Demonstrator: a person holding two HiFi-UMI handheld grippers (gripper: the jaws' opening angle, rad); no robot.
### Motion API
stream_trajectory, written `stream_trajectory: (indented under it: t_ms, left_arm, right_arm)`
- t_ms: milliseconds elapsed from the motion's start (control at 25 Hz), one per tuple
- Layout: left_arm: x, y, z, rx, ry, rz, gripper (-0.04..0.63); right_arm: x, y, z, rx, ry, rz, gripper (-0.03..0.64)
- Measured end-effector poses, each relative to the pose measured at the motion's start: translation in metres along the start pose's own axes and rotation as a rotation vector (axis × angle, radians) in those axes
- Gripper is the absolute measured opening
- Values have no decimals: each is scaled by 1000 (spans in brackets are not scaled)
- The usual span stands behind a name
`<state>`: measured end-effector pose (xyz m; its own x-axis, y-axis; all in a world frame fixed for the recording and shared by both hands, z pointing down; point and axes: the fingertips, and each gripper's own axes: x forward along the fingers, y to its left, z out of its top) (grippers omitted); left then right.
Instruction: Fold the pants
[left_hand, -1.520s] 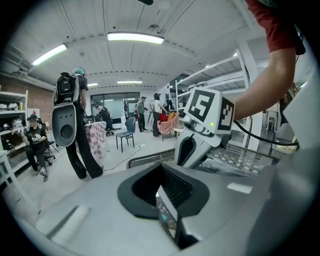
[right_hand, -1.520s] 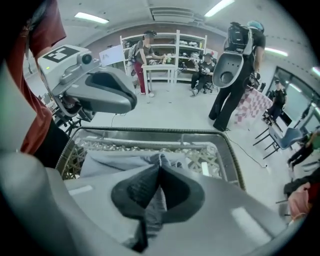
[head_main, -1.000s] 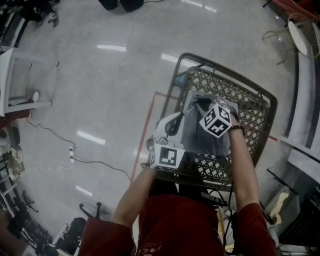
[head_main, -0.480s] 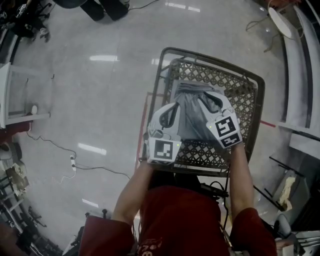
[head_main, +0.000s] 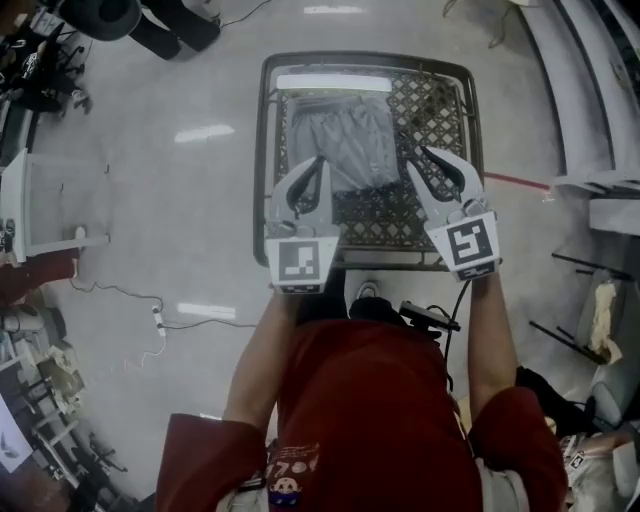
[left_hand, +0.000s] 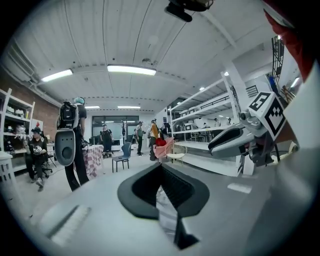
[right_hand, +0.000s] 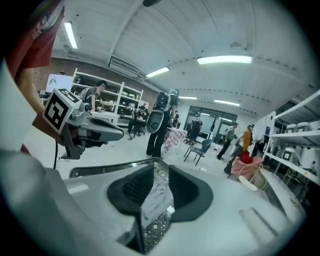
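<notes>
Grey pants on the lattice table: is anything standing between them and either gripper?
Nothing visible does. The grey pants lie on the dark metal lattice table. The left gripper, shut, and the right gripper, whose jaws have just been opening with nothing pinched between them, hang over its near side with only air before the cloth.

One cart (head_main: 365, 58), far from the person (head_main: 370, 400), with one pair of pants (head_main: 350, 140) in it. Two grippers: the left gripper (head_main: 315, 165) and the right gripper (head_main: 432, 158) (each bears one marker cube (head_main: 300, 262)). At the left stand one white rack (head_main: 30, 200) and one floor cable (head_main: 120, 300).
</notes>
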<state>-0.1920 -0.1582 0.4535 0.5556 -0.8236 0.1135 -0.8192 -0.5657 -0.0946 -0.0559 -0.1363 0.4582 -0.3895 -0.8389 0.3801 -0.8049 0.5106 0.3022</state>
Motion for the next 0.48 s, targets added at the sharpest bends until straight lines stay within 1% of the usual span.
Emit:
stream_trajectory:
  t_ms: [240, 400, 480]
  left_arm:
    - [-49, -74, 34, 42, -47, 8, 5]
    - [-83, -98, 46, 42, -90, 11, 5]
    - [-97, -103, 55, 17, -112, 16, 5]
  right_arm:
    - [-91, 8, -13, 31, -82, -29, 84]
    - [-127, 23, -8, 55, -113, -57, 84]
    - [-142, 28, -3, 68, -142, -91, 84]
